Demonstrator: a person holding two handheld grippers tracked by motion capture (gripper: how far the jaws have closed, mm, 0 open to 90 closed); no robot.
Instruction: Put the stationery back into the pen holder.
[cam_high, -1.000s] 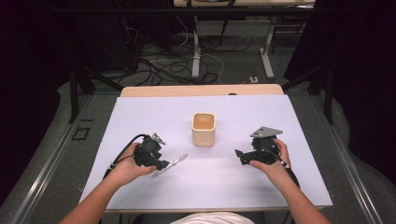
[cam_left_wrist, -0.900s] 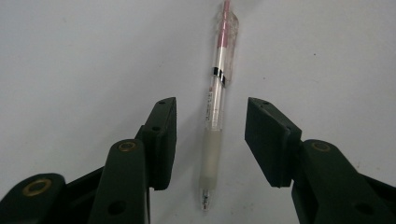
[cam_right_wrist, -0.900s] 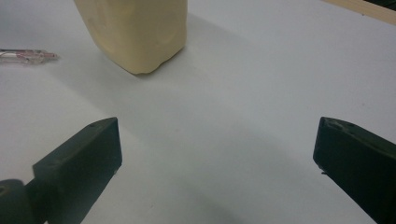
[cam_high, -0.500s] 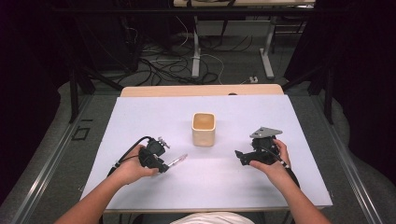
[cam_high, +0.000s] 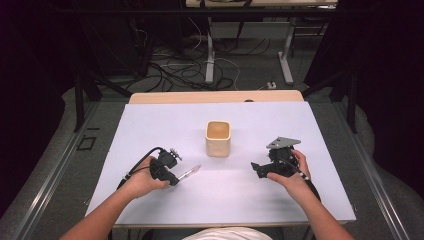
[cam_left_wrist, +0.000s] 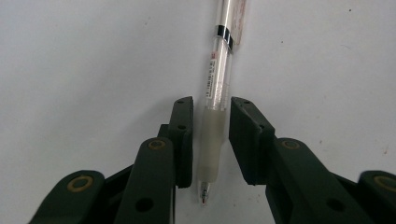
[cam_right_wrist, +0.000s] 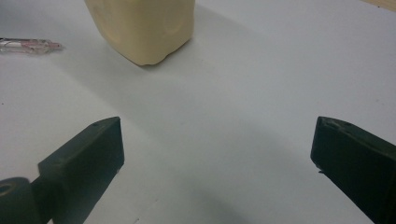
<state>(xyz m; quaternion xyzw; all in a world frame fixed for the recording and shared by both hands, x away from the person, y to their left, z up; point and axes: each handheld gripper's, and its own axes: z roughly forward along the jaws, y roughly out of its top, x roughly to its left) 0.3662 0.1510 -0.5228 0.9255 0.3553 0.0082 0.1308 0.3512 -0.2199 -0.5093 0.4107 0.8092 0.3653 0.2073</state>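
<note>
Grasp step: the left gripper (cam_left_wrist: 210, 140), its fingers (cam_left_wrist: 183, 140) having just been closing around the pen (cam_left_wrist: 215, 93) lying on the worktop (cam_high: 150, 125), must pinch before lifting toward the cup (cam_high: 218, 138); right gripper (cam_right_wrist: 215, 163) fingers spread.

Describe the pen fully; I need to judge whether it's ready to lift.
The pen is a clear plastic barrel with a frosted rubbery grip sleeve, a black band and red print farther up. It lies flat on the white table, tip toward the camera. The left hand-held gripper straddles its grip sleeve; the jaws have just been closing, one seeming to touch it, with a sliver of gap at the other.
</note>
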